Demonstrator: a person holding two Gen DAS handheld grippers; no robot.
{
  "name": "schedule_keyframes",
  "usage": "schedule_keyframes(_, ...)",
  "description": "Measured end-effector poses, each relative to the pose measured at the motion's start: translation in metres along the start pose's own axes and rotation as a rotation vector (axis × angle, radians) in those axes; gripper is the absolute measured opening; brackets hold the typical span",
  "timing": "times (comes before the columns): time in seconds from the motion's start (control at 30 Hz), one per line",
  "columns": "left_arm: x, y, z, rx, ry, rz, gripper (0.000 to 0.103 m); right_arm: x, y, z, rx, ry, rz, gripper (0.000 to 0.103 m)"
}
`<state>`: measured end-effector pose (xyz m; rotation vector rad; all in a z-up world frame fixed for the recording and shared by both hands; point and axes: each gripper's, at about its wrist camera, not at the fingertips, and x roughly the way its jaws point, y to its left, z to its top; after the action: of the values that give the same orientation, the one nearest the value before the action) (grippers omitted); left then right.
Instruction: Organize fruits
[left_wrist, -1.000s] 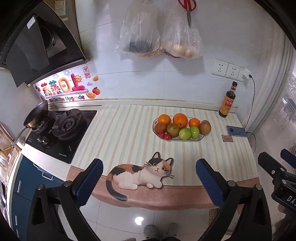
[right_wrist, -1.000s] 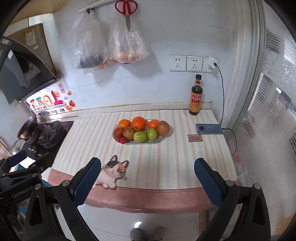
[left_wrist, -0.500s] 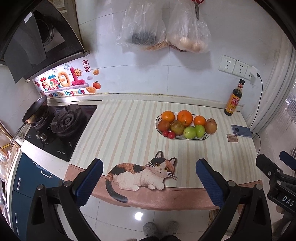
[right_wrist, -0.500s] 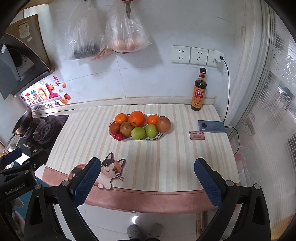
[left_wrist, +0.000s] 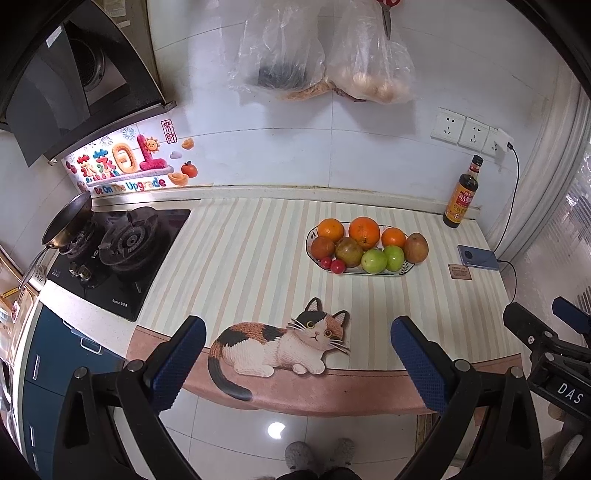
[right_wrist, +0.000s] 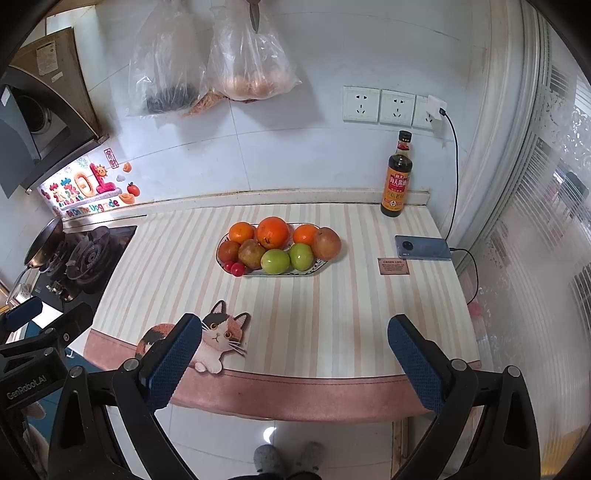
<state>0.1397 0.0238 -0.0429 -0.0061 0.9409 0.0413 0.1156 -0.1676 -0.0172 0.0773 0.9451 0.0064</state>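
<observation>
White tiled wall, glossy floor, frosted window rt.

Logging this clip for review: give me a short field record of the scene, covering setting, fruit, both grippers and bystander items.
setting: kitchen counter with striped mat
fruit plate: holds three oranges, two green fruits, brownish fruits, small red ones
left gripper: open, empty, short of the counter edge
right gripper: open, empty, short of the counter edge
bystanders: sauce bottle, phone on charge, gas stove
fruit moved: none yet
</observation>
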Motion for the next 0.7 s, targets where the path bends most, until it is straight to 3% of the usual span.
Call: schedule_keyframes(0.7, -0.0002, -0.0017, 0.0049, 0.022, -0.006, -0.008, 0.103, -0.0044, -0.0027, -0.0037, 0.011, 0.011, 0.015, 0.103)
